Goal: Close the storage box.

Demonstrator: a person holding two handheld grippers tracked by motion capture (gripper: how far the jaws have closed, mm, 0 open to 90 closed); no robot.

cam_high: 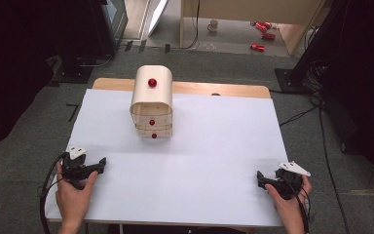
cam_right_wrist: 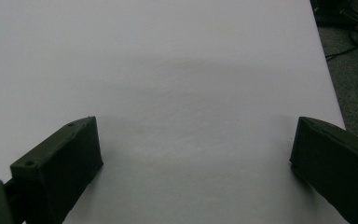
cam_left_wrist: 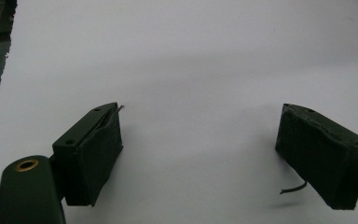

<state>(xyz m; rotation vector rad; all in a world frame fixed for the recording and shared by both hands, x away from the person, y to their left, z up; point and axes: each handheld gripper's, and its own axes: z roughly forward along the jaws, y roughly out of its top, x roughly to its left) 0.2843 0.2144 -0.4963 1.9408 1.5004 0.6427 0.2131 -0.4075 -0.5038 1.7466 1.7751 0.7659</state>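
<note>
Small cream-coloured wooden drawer cabinet with a rounded top and red ball knobs point(cam_high: 151, 102) stands upright toward the far side of the white-covered table point(cam_high: 214, 161), a little left of centre. One red knob sits on the curved top, two more on the drawer fronts facing near. Lowest drawer looks slightly pulled out; cannot be sure.

Handling, as a judgement: thin wood, probably light, so the whole cabinet may slide or tip if a drawer is tugged hard. Stiff, not fragile. Knobs are glossy and round, likely slippery; best hold is a knob pinched squarely between the pads, with the other claw steadying the cabinet's side or top.

Left gripper point(cam_high: 101, 165) rests at the near left of the table, well apart from the cabinet. In the left gripper view point(cam_left_wrist: 200, 154) its jaws stand wide apart, nothing between them, only bare white surface ahead.

Right gripper point(cam_high: 261, 176) rests at the near right, likewise well apart. In the right gripper view point(cam_right_wrist: 193, 163) jaws are spread wide, empty, hovering low over or resting on the cover; which, I cannot tell.
</note>
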